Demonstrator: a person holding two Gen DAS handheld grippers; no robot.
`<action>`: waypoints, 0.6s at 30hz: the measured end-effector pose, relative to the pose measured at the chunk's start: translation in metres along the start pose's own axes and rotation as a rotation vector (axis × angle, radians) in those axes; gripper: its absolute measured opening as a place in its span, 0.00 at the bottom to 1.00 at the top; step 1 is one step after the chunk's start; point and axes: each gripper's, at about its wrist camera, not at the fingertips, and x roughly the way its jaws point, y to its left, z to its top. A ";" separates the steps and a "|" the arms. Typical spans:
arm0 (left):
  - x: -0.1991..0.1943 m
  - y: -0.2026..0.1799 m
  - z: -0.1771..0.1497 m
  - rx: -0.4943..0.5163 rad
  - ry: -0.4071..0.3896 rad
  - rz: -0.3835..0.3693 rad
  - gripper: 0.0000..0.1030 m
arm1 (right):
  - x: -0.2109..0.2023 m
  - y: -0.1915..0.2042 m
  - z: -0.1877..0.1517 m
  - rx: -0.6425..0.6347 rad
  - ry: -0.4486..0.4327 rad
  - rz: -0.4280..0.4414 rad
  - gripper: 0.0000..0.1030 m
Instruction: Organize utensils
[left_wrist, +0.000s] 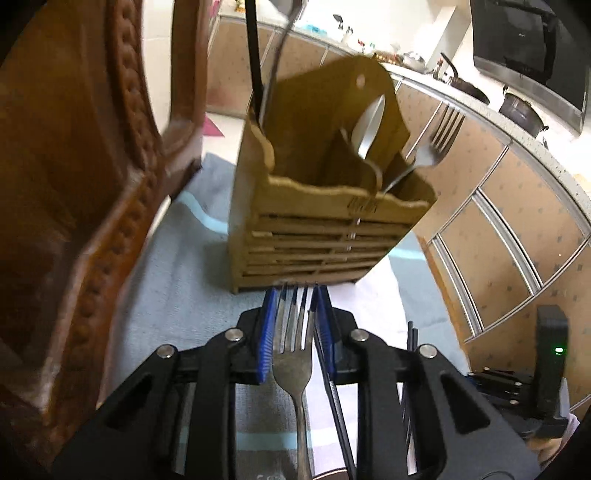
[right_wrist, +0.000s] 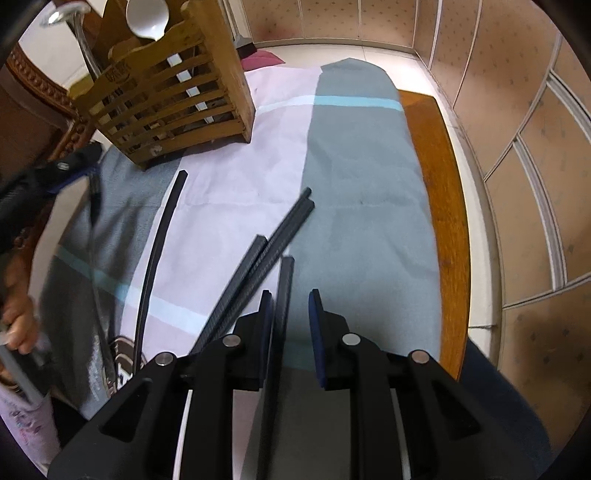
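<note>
A slatted wooden utensil caddy (left_wrist: 325, 206) stands on the cloth just beyond my left gripper (left_wrist: 294, 295). It holds a spoon (left_wrist: 367, 127), a fork (left_wrist: 434, 144), a ladle and a black chopstick (left_wrist: 255, 66). My left gripper is shut on a metal fork (left_wrist: 293, 354), tines pointing at the caddy's base. In the right wrist view the caddy (right_wrist: 166, 96) is at the far left. My right gripper (right_wrist: 291, 295) is open above the cloth, with one black chopstick (right_wrist: 282, 295) beside its left finger. More black chopsticks (right_wrist: 258, 266) lie on the cloth, one curved-looking at the left (right_wrist: 159, 243).
A carved wooden chair back (left_wrist: 92, 184) stands close on the left. The table (right_wrist: 443, 206) has a grey, pink and blue-striped cloth (right_wrist: 362, 184); its wooden edge shows on the right. Kitchen cabinets (left_wrist: 498, 206) and a countertop with pots are beyond.
</note>
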 end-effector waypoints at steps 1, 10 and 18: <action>-0.003 0.001 0.002 0.002 -0.010 0.001 0.21 | 0.003 0.004 0.003 -0.013 0.009 -0.018 0.20; -0.042 -0.012 0.004 0.029 -0.066 -0.014 0.20 | -0.016 0.022 0.020 -0.047 -0.012 -0.049 0.08; -0.055 -0.016 0.006 -0.042 -0.042 -0.109 0.20 | -0.056 0.037 0.019 -0.080 -0.131 0.023 0.07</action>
